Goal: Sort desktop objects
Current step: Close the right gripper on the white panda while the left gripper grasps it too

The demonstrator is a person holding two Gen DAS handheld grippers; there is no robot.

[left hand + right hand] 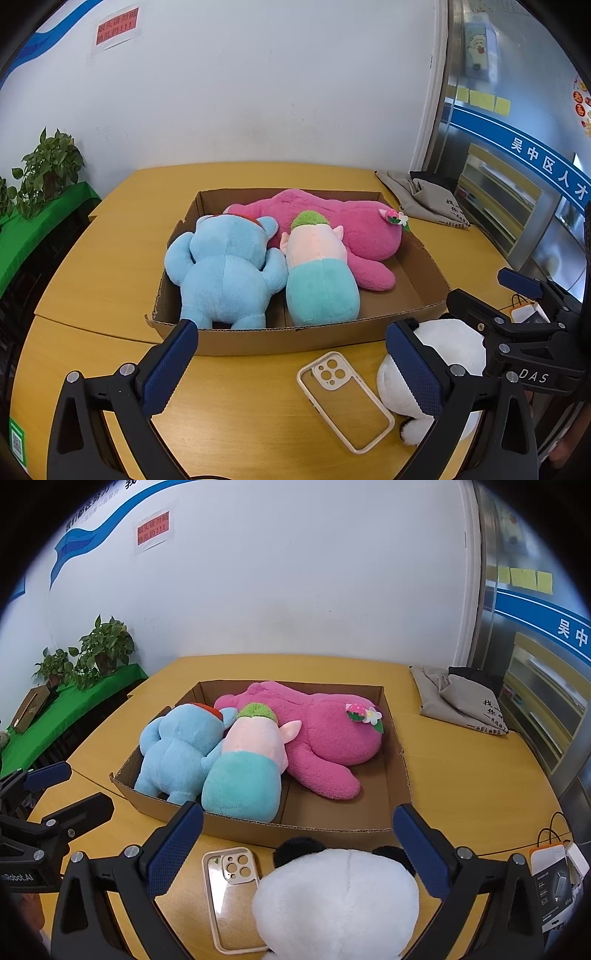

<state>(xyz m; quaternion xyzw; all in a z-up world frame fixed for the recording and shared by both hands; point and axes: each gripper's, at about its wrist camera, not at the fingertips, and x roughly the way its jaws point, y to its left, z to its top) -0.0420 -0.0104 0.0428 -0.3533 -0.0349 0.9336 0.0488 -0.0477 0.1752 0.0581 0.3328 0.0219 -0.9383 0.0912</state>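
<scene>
From the left wrist camera, the left gripper (291, 360) hangs over the yellow table (110, 258) with its jaws spread wide and nothing between them; its blue-padded fingers (168, 369) frame the near wall of a shallow cardboard box (280, 341). Inside the box lie a blue plush (225, 269), a pink-and-teal plush (319, 273) just beside it, and a large magenta plush (354, 229) behind both, touching them. On the table in front of the box rests a clear phone case (345, 400), and just to its right a white panda plush (456, 354), partly hidden behind the gripper's right finger. The right gripper (495, 291) shows at the right edge above the panda, its jaws apart. A grey cloth bag (421, 199) lies at the far right of the table. From the right wrist camera, the right gripper (299, 843) is likewise wide open and grasps nothing; the panda plush (338, 901) sits on the table directly beneath and between its fingers, untouched by the pads, with the phone case (232, 897) beside it on the left, its edge tucked under the plush. The cardboard box (295, 830) lies just beyond, and the left gripper (70, 786) appears at the left edge, open.
</scene>
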